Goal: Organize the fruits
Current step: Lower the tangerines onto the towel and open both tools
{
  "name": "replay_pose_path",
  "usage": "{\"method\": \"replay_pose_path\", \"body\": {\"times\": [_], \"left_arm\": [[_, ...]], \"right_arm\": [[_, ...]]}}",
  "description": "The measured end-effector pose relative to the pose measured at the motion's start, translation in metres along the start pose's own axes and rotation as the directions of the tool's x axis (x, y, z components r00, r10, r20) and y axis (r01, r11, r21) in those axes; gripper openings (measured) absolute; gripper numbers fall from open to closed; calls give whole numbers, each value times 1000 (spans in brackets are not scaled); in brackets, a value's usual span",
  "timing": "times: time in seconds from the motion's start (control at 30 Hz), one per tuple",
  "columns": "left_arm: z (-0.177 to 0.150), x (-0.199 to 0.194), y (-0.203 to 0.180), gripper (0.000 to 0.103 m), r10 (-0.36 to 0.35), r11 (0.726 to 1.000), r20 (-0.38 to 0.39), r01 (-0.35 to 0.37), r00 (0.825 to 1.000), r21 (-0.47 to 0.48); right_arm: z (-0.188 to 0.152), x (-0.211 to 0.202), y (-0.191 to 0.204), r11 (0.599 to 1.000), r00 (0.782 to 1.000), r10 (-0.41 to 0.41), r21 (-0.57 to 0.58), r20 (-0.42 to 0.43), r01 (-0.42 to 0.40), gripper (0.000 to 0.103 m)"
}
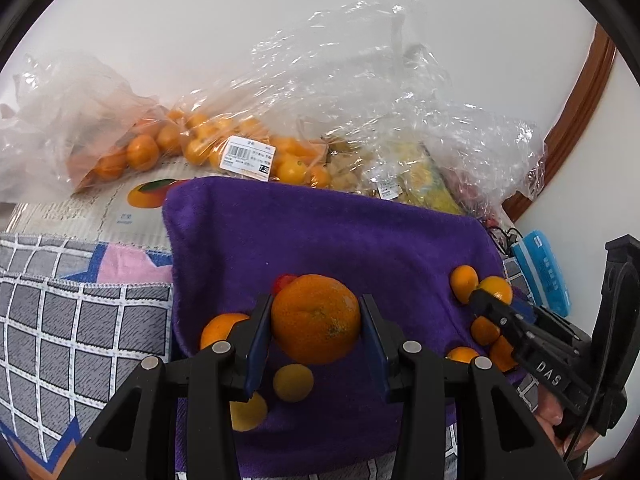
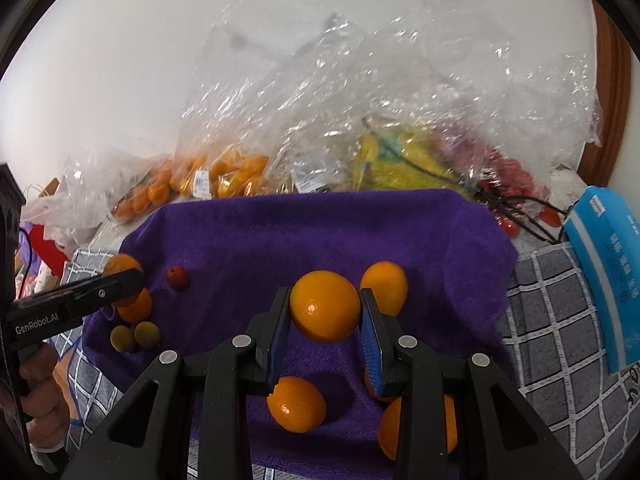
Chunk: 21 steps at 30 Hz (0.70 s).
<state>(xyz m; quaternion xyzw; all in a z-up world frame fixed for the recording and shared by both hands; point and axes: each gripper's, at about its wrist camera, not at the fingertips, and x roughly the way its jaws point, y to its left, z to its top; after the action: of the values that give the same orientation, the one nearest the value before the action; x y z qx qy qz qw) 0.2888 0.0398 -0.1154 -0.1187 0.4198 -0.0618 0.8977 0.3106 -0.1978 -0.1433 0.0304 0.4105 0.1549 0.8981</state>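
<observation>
A purple towel lies on the table with loose fruit on it. My left gripper is shut on a large rough orange, held just above the towel's left part. My right gripper is shut on a smooth orange over the towel's right part. Beside the left gripper lie another orange, two small yellow fruits and a small red fruit. Several oranges lie around the right gripper.
Clear plastic bags of small oranges, yellow fruit and red fruit stand behind the towel. A blue packet lies at the right. A grey checked cloth covers the table. A white wall is behind.
</observation>
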Motion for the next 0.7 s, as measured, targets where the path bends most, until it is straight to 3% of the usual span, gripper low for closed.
{"method": "replay_pose_path", "body": {"times": [0.5, 0.7], "left_arm": [[-1, 26, -9, 40, 22, 999, -72, -20, 997, 28], [-4, 35, -8, 40, 42, 999, -92, -39, 995, 38]], "right_arm": [[-7, 23, 9, 999, 997, -8, -50, -75, 5, 33], [-11, 31, 15, 995, 995, -47, -94, -90, 38, 33]]}}
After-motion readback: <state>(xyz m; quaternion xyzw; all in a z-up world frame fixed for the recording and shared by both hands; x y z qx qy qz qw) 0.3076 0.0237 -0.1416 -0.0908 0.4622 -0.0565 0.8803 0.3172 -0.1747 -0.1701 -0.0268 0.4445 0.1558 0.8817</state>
